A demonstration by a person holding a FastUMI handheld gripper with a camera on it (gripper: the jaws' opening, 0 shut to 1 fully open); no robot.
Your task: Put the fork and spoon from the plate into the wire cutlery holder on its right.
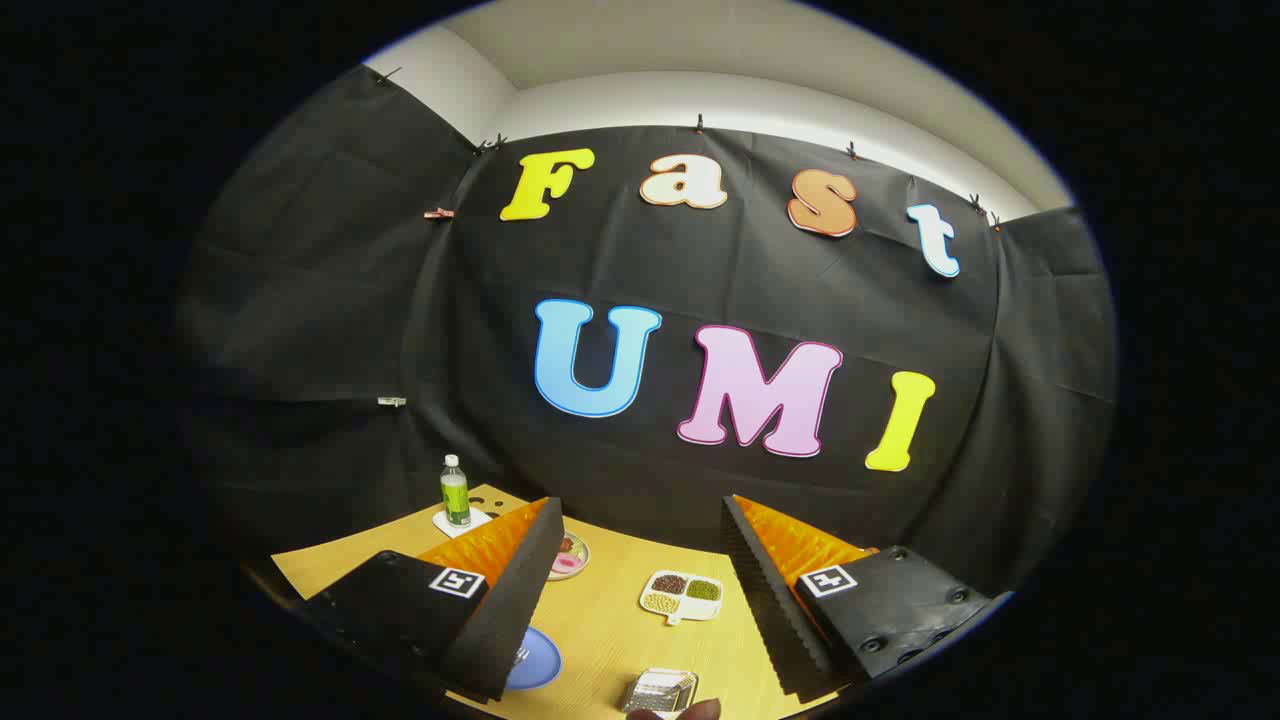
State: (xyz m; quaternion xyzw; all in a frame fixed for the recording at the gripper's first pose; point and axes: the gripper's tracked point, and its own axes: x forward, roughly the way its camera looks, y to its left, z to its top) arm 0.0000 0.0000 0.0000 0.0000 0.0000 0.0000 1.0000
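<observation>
Open gripper (640, 520) above plate (535, 665) (fork's (521, 655) direction unclear)

Bottle (455, 490), divided dish (682, 594), small plate (570, 556)

Cutlery holder (660, 690) right of plate (535, 660)

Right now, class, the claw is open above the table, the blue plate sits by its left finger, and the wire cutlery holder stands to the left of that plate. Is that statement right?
Not quite. In the gripper view the wire cutlery holder stands to the right of the blue plate, not to its left. The rest holds: the claw is open above the table, and the plate sits by its left finger.
</observation>
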